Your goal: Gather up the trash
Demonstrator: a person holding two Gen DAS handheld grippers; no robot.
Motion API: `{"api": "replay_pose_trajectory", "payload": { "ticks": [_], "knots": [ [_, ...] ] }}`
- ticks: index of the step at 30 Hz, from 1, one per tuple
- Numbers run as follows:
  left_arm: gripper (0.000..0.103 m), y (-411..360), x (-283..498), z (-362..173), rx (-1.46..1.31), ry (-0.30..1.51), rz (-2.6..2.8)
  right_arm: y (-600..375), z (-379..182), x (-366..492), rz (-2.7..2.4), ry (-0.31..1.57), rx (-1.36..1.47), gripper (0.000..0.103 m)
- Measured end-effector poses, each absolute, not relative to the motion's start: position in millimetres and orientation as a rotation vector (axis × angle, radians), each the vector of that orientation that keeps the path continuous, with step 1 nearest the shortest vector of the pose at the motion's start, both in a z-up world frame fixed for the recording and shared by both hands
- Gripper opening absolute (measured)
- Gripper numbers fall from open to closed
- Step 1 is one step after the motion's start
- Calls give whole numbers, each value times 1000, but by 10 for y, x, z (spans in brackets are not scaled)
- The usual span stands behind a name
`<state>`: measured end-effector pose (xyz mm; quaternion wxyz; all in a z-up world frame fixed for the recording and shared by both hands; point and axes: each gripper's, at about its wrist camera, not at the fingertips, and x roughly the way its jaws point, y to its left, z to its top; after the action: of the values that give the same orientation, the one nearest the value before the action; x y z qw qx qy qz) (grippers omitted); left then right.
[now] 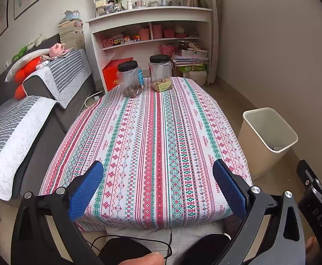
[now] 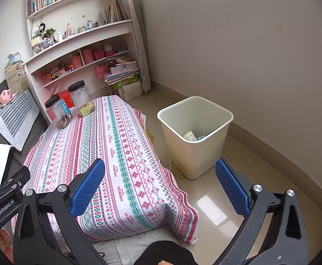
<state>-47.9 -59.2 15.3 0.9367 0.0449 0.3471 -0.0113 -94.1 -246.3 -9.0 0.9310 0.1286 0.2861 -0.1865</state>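
On the far left is a sofa (image 1: 39, 101) with striped covers. Next comes the table (image 1: 161, 143) with its bright patterned cloth. Two clear jars with black lids, one jar (image 1: 130, 78) on the left and a second jar (image 1: 161, 72) beside it, stand at the far end. The rest of the cloth is bare; no trash shows on it. The left gripper (image 1: 158, 187) hangs over the near edge with its blue fingers (image 1: 85, 190) wide apart and holding nothing. The right gripper (image 2: 161, 190) is also spread wide and empty, over the table corner and floor. On the right, the trash bin (image 2: 196, 137) stands on the floor near the table. The trash (image 2: 191, 135) lies at its bottom: it looks like a paper cup and small scraps. Such things are probably light and soft, easy to crush, so a gentle pinch on the cup's rim would do.
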Motion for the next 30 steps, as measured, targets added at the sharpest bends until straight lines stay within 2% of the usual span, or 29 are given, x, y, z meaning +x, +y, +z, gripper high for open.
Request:
{"api": "replay_pose_trajectory", "payload": {
  "ticks": [30],
  "knots": [
    [96, -583, -432, 126, 89, 727, -14, -2443, -92, -943, -383, 585, 264, 96]
  ]
}}
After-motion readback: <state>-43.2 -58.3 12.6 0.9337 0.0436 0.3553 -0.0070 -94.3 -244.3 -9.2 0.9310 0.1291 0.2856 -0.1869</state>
